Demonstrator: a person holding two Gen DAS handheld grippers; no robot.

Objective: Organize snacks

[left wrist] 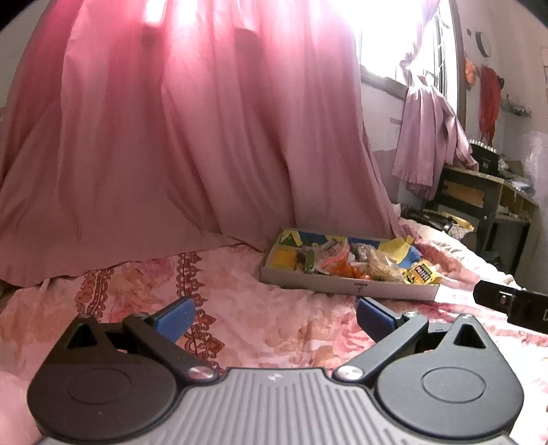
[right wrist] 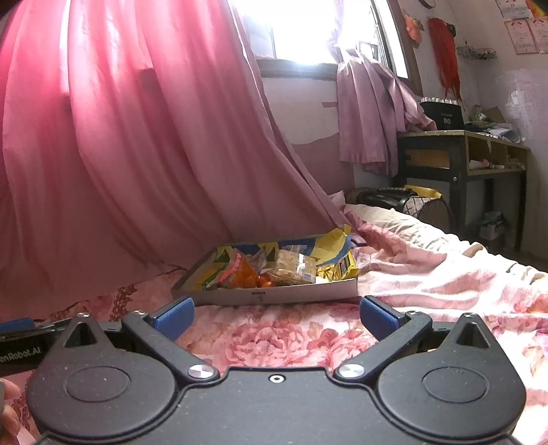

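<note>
A shallow cardboard box [left wrist: 346, 285] [right wrist: 274, 293] lies on the floral bedspread, filled with several snack packets: an orange packet [right wrist: 239, 274], a clear pack of biscuits [right wrist: 296, 267], and a yellow wrapper [left wrist: 423, 274] [right wrist: 344, 267] at its right end. My left gripper [left wrist: 274, 316] is open with nothing between its blue pads, short of the box and to its left. My right gripper [right wrist: 275, 315] is open too, just in front of the box's near wall. The right gripper's black body [left wrist: 513, 301] shows at the right edge of the left wrist view.
A pink curtain [left wrist: 171, 137] hangs down onto the bed behind the box. A dark desk with shelves [right wrist: 462, 161] stands at the far right beside the bed. A bright window [right wrist: 301, 30] is above. A hand [right wrist: 8, 410] shows at the lower left.
</note>
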